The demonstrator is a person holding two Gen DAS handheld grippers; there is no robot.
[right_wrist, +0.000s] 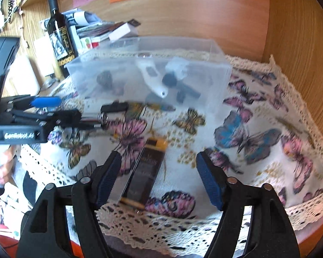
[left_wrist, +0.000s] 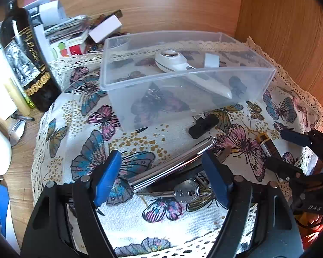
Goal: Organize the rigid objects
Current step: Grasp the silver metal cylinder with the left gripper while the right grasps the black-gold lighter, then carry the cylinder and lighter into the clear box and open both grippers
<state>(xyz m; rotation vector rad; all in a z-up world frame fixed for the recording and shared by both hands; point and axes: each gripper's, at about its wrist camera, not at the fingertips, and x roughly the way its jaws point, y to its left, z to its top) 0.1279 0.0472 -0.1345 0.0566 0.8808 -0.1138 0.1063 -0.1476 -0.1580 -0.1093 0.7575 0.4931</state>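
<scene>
My left gripper (left_wrist: 161, 176) is open, its blue pads either side of a shiny metal cylinder (left_wrist: 172, 163) that lies on a bunch of keys (left_wrist: 187, 191) on the butterfly cloth (left_wrist: 92, 150). A black clip-like piece (left_wrist: 203, 126) lies just beyond. My right gripper (right_wrist: 159, 178) is open over a dark box with gold ends (right_wrist: 146, 169), which also shows in the left wrist view (left_wrist: 268, 148). A clear plastic bin (left_wrist: 183, 79) behind holds a white handled gadget (left_wrist: 174, 61) and a small white piece (left_wrist: 211, 60).
A dark wine bottle (left_wrist: 26, 60) and a pile of boxes and papers (left_wrist: 75, 30) stand at the left back. Wooden walls (left_wrist: 279, 32) close in the back and right. A spoon (left_wrist: 17, 129) and a white container lie off the cloth at left.
</scene>
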